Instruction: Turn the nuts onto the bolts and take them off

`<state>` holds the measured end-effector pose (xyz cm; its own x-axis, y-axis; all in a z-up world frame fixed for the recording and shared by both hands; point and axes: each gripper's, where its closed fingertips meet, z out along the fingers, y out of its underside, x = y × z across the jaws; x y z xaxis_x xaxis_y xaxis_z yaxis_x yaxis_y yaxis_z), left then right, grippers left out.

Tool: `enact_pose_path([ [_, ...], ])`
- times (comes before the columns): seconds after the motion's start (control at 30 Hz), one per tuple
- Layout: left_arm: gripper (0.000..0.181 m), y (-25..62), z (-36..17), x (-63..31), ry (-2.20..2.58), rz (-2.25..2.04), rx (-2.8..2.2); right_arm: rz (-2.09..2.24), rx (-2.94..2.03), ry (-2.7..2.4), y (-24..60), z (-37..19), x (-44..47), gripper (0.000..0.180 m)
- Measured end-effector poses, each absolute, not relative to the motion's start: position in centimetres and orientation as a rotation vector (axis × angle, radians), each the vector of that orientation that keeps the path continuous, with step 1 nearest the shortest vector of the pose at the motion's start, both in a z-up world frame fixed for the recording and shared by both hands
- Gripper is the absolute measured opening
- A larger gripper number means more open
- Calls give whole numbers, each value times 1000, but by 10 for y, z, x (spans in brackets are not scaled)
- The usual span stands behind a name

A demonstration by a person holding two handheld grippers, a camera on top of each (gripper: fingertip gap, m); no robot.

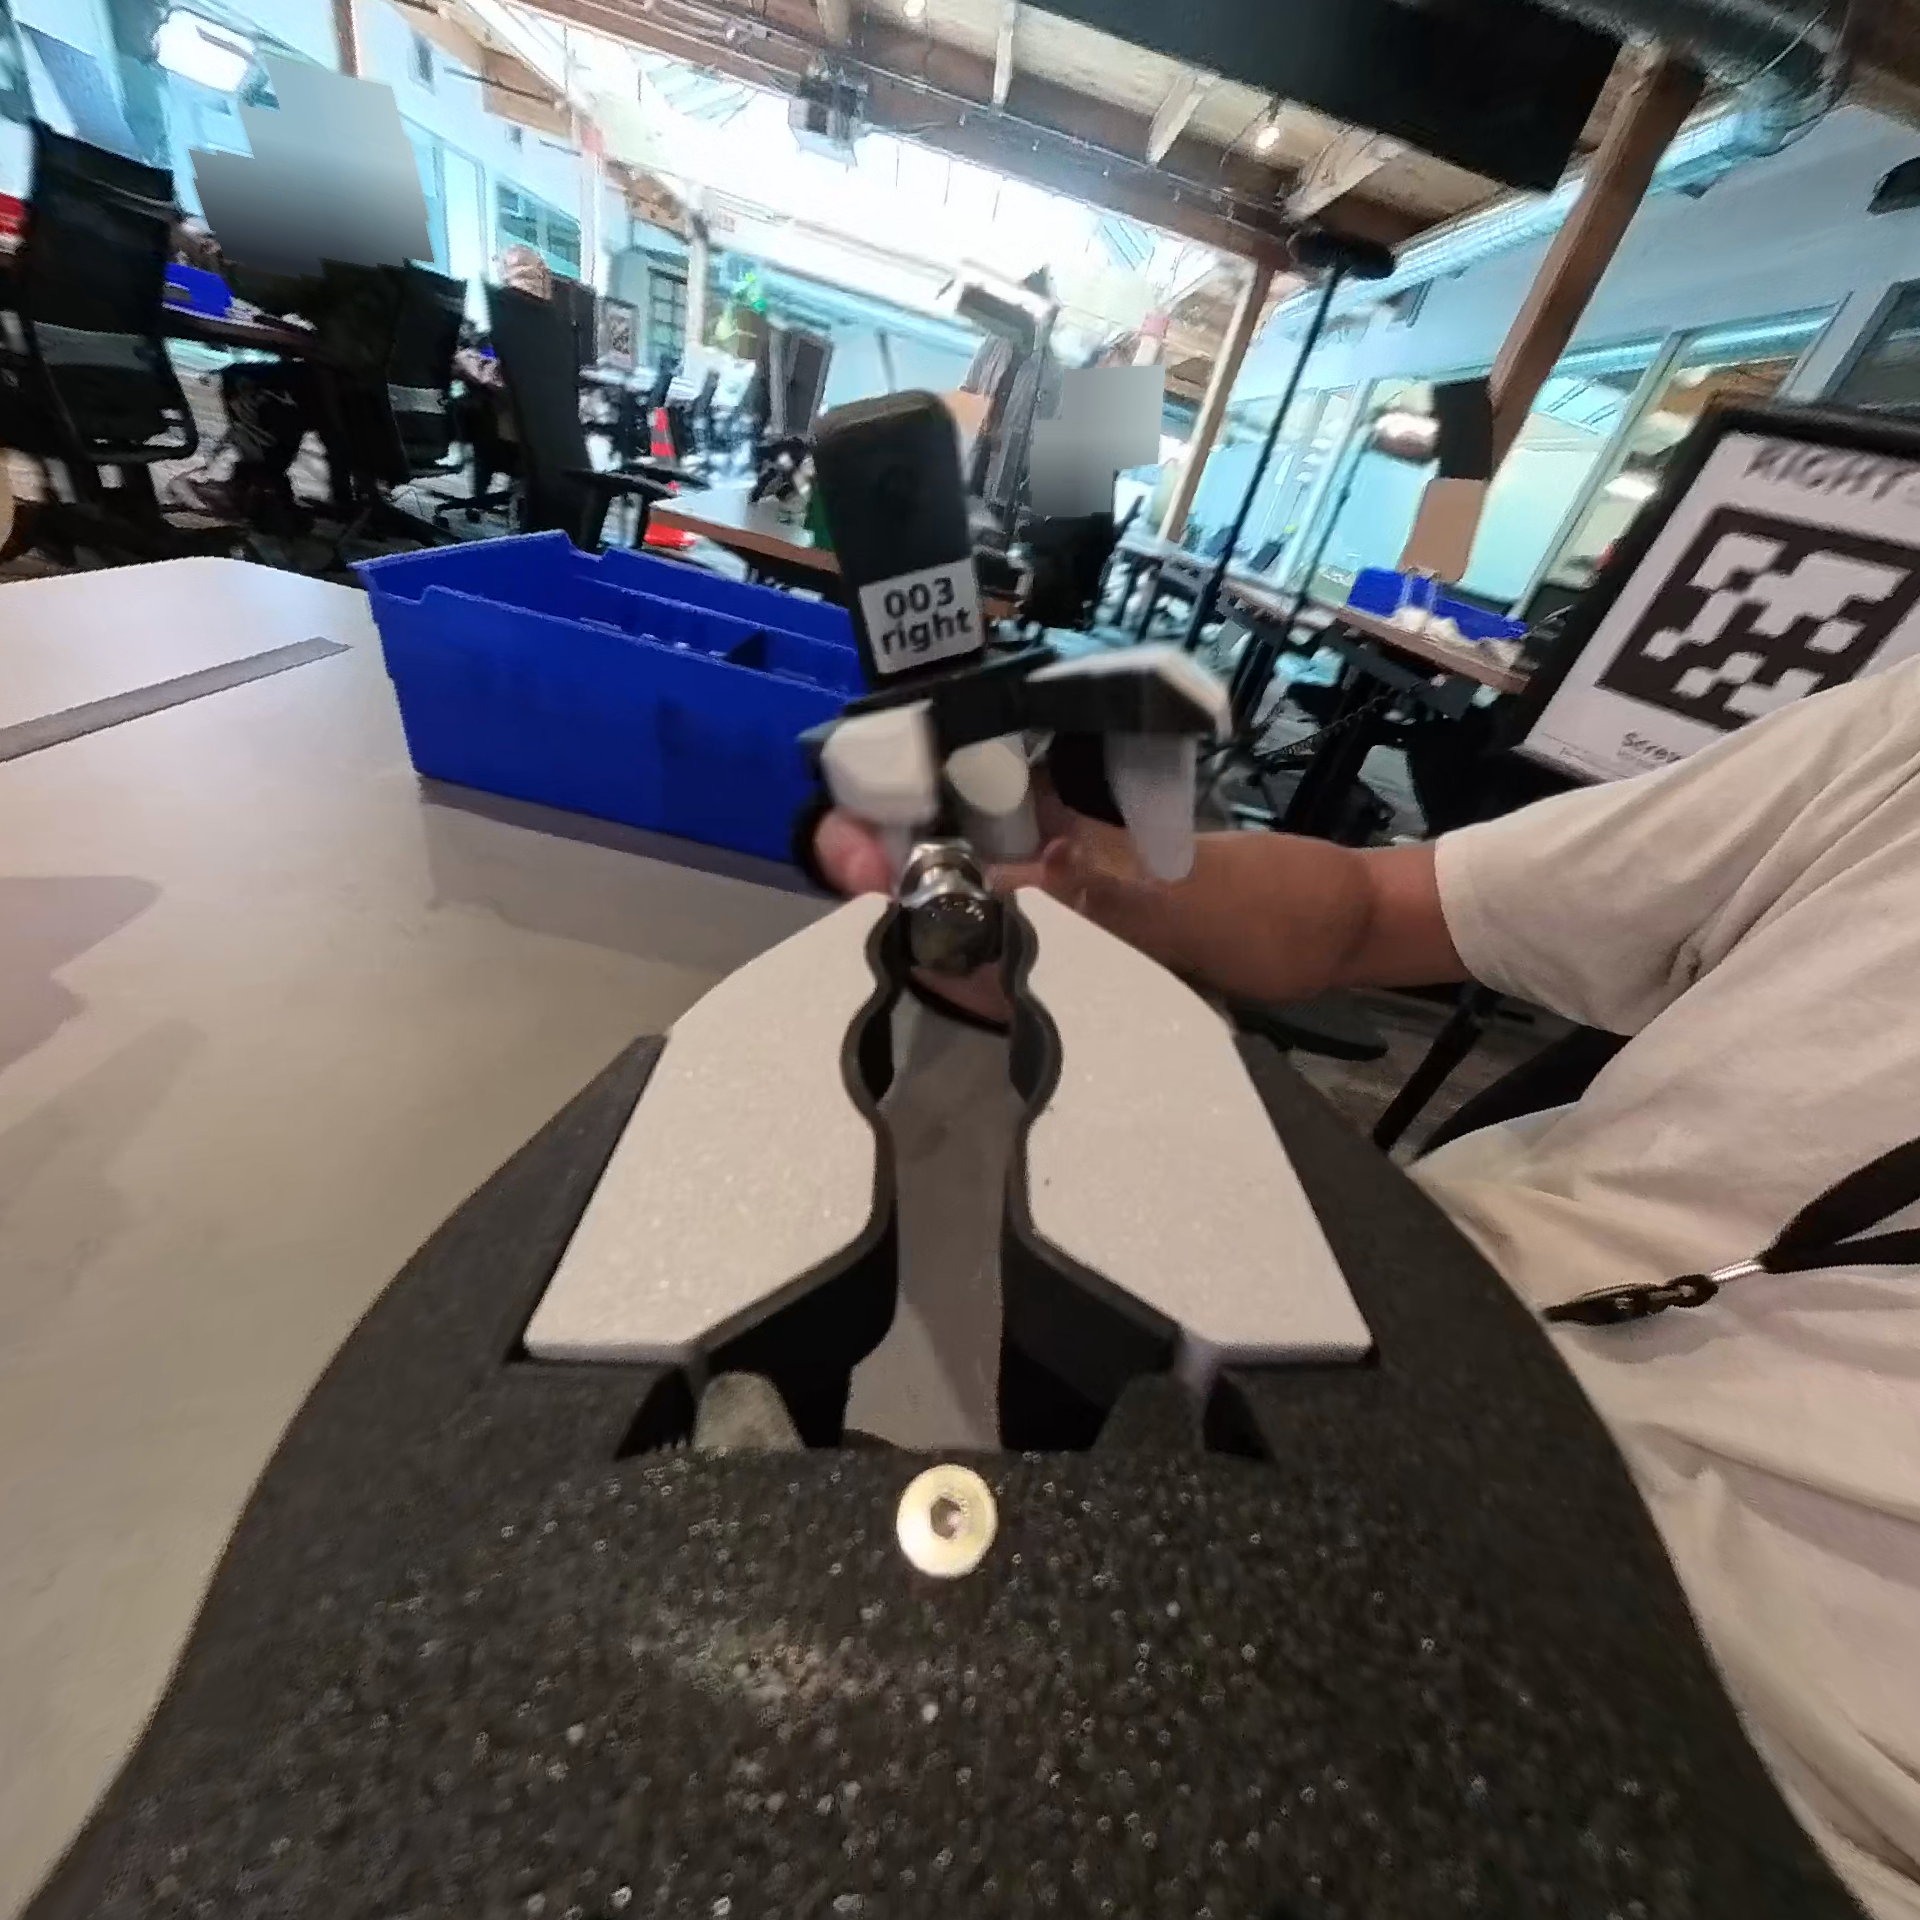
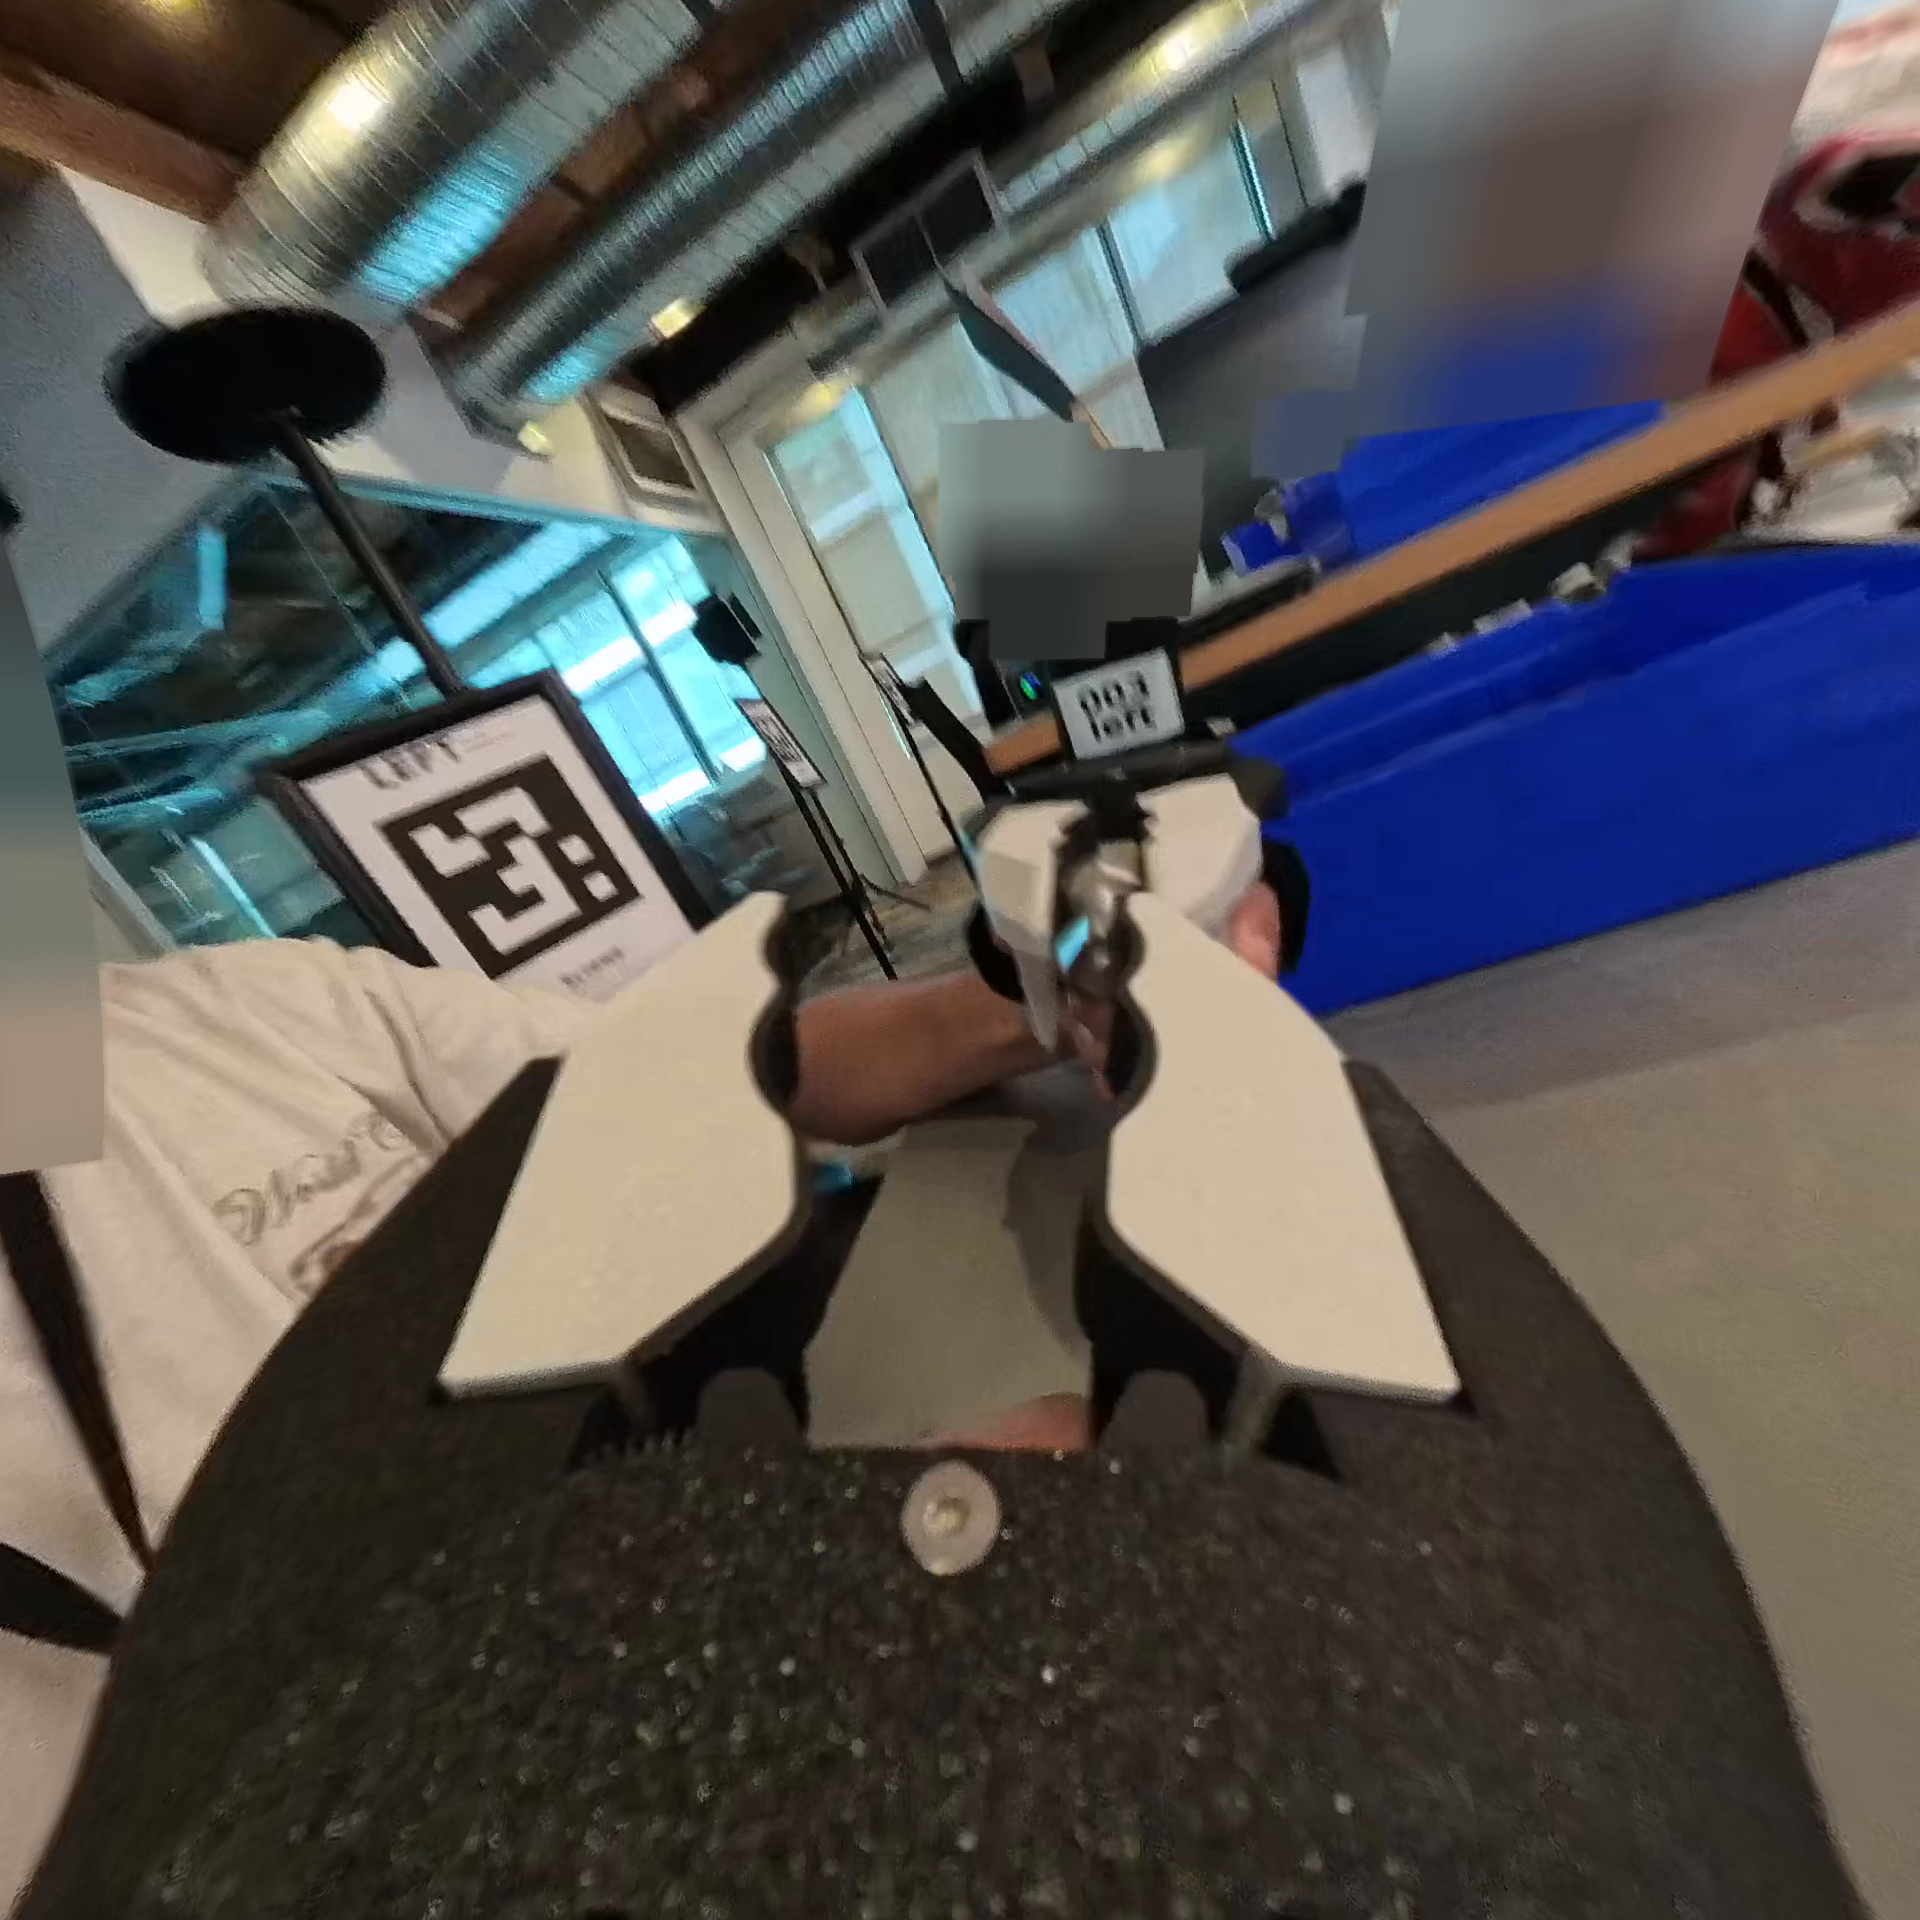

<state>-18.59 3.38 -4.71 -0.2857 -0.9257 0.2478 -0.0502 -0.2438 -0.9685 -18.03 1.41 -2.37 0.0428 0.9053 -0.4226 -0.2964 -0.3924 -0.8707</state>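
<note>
My left gripper (image 1: 951, 920) is shut on a metal bolt (image 1: 951, 940) and holds it above the grey table (image 1: 260, 935). A silver nut (image 1: 938, 868) sits on the bolt's far end. My right gripper (image 1: 1018, 821) faces it, open, with one white finger (image 1: 883, 779) right at the nut. In the right wrist view my right gripper (image 2: 951, 935) stands wide open and holds nothing. Its right fingertip (image 2: 1153, 935) is next to the blurred bolt (image 2: 1101, 914), which the left gripper (image 2: 1112, 883) holds. I cannot tell whether it touches.
A blue bin (image 1: 623, 686) stands on the table behind the grippers, and blue bins (image 2: 1558, 779) show in the right wrist view. A framed marker sign (image 1: 1745, 592) stands at the right. A person's forearm (image 1: 1278, 935) and white shirt (image 1: 1662, 1143) lie to the right. The grippers are tip to tip, or close to it.
</note>
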Motion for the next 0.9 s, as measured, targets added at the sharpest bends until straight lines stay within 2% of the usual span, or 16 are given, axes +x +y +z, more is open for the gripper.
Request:
enact_pose_path([
  [0.03,17,35,-50,-185,1316,-1581,-1261,1567,-1290,-656,15,-17,-174,51],
  [0.23,17,26,-46,-184,1332,-1612,-1228,1511,-1463,-703,23,-50,-182,56],
  [0.37,17,30,-50,-183,1332,-1582,-1250,1520,-1379,-727,14,-33,-186,61],
  [0.4,17,32,-52,-183,1328,-1566,-1264,1526,-1322,-727,11,-23,-181,52],
  [0.5,17,35,-55,-182,1330,-1559,-1280,1499,-1278,-657,17,-11,-165,47],
  [0.67,17,31,-47,-183,1312,-1578,-1241,1455,-1480,-758,20,-54,-186,53],
  [0.8,17,31,-49,-183,1320,-1589,-1249,1438,-1414,-766,17,-39,-189,61],
  [0.87,17,33,-55,-181,1337,-1552,-1272,1471,-1301,-717,16,-19,-178,47],
  [0.9,17,32,-57,-180,1345,-1547,-1277,1481,-1287,-675,19,-14,-173,47],
])
